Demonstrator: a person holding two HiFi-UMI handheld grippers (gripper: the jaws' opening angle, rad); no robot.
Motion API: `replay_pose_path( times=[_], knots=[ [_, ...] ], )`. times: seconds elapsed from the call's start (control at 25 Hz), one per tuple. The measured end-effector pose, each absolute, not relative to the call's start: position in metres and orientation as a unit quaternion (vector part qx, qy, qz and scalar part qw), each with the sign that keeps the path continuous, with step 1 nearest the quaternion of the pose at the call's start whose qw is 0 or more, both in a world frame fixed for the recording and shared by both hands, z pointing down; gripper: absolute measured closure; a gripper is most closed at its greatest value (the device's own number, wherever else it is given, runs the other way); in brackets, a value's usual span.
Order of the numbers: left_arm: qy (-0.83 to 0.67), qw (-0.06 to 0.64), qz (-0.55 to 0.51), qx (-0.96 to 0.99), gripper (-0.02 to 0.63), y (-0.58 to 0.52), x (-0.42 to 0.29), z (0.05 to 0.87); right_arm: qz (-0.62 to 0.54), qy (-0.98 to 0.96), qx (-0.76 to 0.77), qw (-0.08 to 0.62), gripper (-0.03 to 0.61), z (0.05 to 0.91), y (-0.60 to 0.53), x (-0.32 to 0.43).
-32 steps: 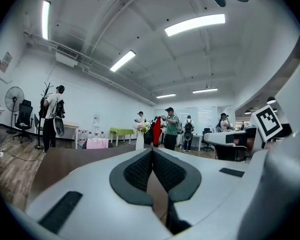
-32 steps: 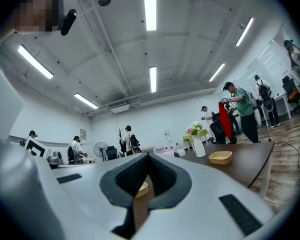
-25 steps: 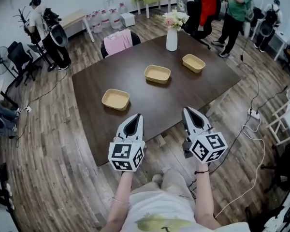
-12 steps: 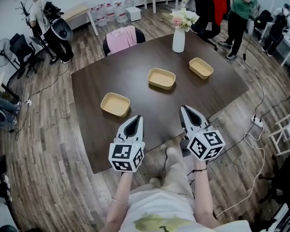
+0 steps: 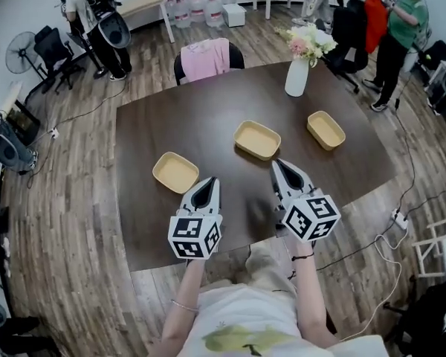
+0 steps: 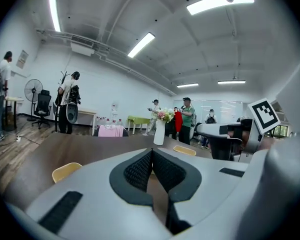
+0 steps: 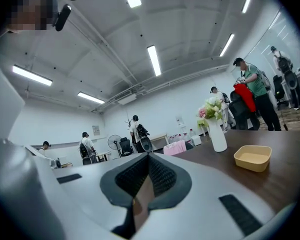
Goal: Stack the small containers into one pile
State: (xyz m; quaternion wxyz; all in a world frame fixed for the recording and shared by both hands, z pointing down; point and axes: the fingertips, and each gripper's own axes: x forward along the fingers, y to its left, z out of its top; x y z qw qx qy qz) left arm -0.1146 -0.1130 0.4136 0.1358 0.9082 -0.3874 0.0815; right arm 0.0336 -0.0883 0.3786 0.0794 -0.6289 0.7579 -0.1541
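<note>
Containers (image 5: 257, 139) untouched; left gripper (image 5: 209, 180), right gripper (image 5: 276, 163) closed (both empty).

Three shallow tan containers sit upright, empty and unstacked on the table (image 5: 171, 125). The right container (image 5: 326, 130) lies nearest the vase (image 5: 296, 76), the middle container (image 5: 257, 139) a little further off, and the left container (image 5: 175, 172) farthest from it.
</note>
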Motion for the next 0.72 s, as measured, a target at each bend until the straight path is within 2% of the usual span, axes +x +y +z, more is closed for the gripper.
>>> replay_pose_path(
  times=[0.4,0.72],
  knots=[
    [-0.476,0.176,0.08,0.858,0.589,-0.152,-0.102,0.437,-0.185,0.823,-0.534,0.052,0.557,0.394,-0.158,0.039],
    [-0.541,0.197,0.08,0.813,0.589,-0.152,-0.129,0.457,-0.208,0.864,-0.459,0.018,0.557,0.424,-0.189,0.003]
  ],
)
